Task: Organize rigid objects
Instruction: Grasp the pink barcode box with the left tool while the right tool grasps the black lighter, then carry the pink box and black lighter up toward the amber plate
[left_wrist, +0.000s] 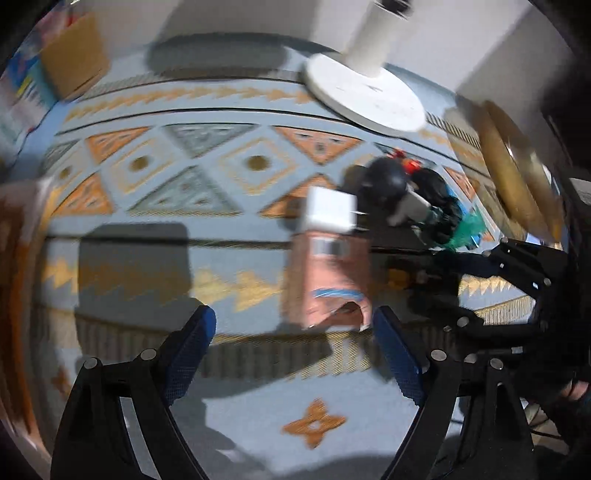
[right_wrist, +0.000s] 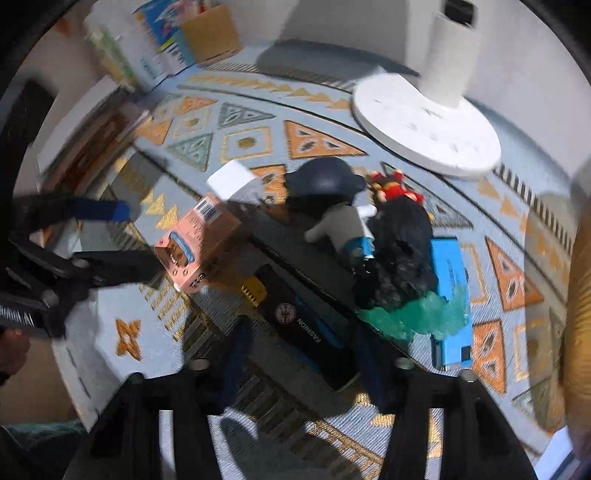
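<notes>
- Left gripper (left_wrist: 295, 343) hung with its blue-padded fingers spread wide, nothing between them, just short of the pink box (left_wrist: 328, 277) lying on the patterned rug (left_wrist: 147, 177).
- Seen from the right wrist view, that same left gripper (right_wrist: 125, 236) reached in from the left, its open fingers on either side of the near end of the pink box (right_wrist: 199, 243).
- Right gripper (right_wrist: 299, 354) hovered over a black box (right_wrist: 306, 325) printed "FASHION"; its fingers stood apart on either side of the box, though motion blur hid whether they touched it.
- A white box (right_wrist: 232, 177) lay at the far end of the pink one.
- A figure with a dark helmet (right_wrist: 325, 177) leaned beside a black toy with a red top (right_wrist: 399, 236) and green plastic (right_wrist: 413, 314) at its base.
- A blue box (right_wrist: 450, 302) lay flat just beside those toys, partly under the green plastic.
- A round white stand base (right_wrist: 424, 129) rested on the rug further back.
</notes>
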